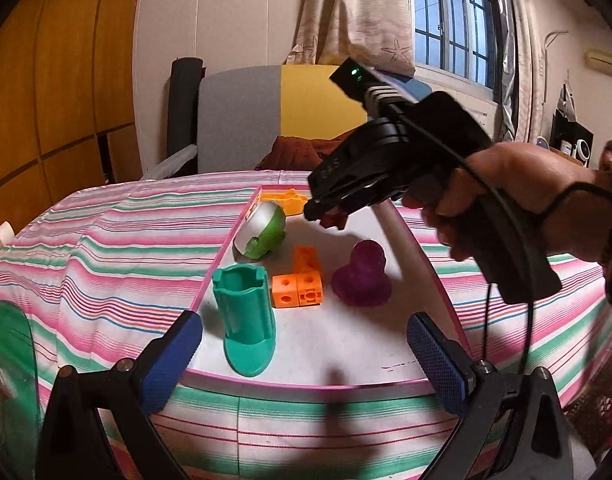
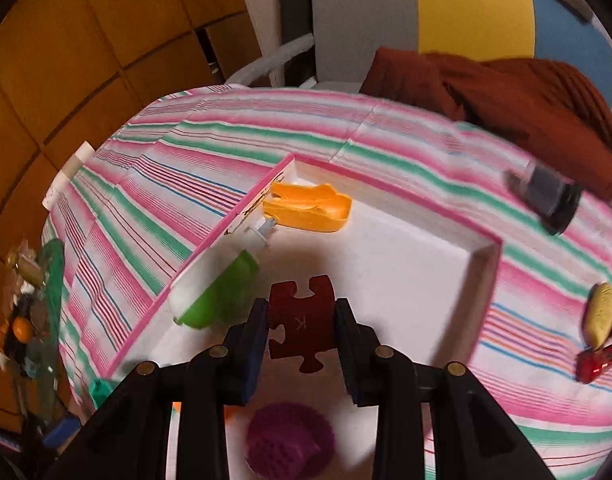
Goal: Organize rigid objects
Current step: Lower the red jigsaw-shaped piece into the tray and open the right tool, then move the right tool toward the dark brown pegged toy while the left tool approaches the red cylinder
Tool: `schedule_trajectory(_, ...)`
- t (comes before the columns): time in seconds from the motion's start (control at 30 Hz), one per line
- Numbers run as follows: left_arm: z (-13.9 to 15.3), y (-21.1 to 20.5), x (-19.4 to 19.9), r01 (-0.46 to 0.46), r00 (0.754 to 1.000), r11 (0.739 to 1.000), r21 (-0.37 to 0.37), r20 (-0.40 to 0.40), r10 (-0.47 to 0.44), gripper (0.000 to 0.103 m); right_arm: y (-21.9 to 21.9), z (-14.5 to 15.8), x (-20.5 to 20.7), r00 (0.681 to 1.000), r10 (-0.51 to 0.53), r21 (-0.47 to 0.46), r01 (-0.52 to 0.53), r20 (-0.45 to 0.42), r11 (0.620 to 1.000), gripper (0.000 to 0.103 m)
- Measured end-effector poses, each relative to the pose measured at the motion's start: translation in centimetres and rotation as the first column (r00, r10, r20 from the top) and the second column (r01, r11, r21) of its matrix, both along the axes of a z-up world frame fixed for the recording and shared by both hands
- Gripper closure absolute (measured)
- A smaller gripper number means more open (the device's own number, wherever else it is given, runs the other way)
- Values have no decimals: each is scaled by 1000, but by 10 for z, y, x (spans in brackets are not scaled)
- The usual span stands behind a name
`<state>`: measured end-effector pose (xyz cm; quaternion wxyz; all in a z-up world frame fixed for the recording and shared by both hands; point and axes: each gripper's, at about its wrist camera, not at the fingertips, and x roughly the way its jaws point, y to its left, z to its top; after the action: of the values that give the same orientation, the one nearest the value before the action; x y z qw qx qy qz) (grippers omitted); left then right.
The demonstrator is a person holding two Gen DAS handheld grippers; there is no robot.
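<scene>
Right wrist view shows your right hand-held gripper (image 2: pixel 299 322) clamping the dark red puzzle piece (image 2: pixel 299 320) by its flat edges above the pink-rimmed tray (image 2: pixel 406 196), beside the green toy (image 2: pixel 217 296); probably light, stiff foam, so hold gently.

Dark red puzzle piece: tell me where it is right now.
The dark red puzzle piece is clamped in the right gripper, held over the pink-rimmed tray. In the right wrist view it sits centre, right of the green-and-white toy and beyond the purple toy.
</scene>
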<state>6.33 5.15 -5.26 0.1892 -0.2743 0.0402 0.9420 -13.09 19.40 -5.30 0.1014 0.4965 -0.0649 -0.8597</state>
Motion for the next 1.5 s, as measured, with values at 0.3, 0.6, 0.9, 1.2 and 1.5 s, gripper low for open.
schedule_trajectory(0.3,-2,-2,-1,-11,1000,1000,10,7,11,0,10,10,11,997,-72,-51,71,-23,996,67)
schedule_trajectory(0.6,-2,6,4,5,1000,1000,-3,8,-5,0,56,28,43,981,-175,-35,172,-89,984,67)
schedule_trajectory(0.9,-1,19,11,42,999,999,-33,-2,-42,0,113,15,76,960,-273,28,275,-58,961,66)
schedule_trajectory(1.2,2,39,20,86,996,994,-70,-13,-88,0,189,-10,112,917,-399,68,397,12,915,66)
schedule_trajectory(1.5,18,68,19,143,989,986,-92,-28,-146,0,292,0,140,699,-715,43,715,-6,698,66)
